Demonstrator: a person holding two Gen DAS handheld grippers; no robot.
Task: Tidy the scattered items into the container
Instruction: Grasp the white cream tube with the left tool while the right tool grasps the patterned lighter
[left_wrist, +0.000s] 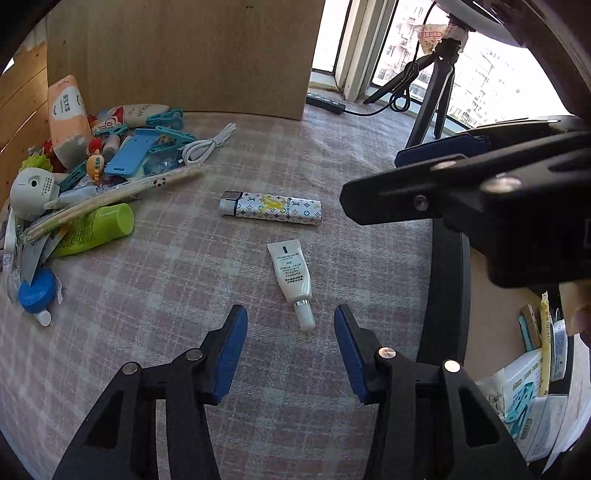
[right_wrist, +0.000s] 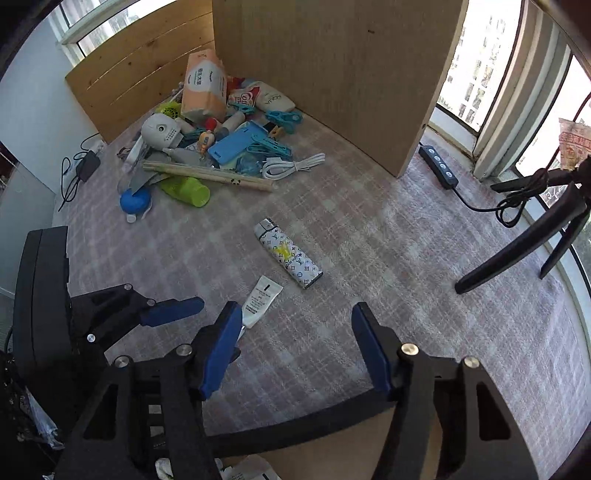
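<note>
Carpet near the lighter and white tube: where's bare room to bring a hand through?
Free: the carpet right of the lighter toward the tripod, and between the white tube and the green cup. Crowded: the pile by the wooden panel.

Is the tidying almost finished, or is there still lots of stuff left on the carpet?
Some things already sit in the container. Nothing is in hand: the left gripper hangs open over the small white tube, and the right gripper is empty too. The patterned lighter and the whole pile remain. Lots left.
</note>
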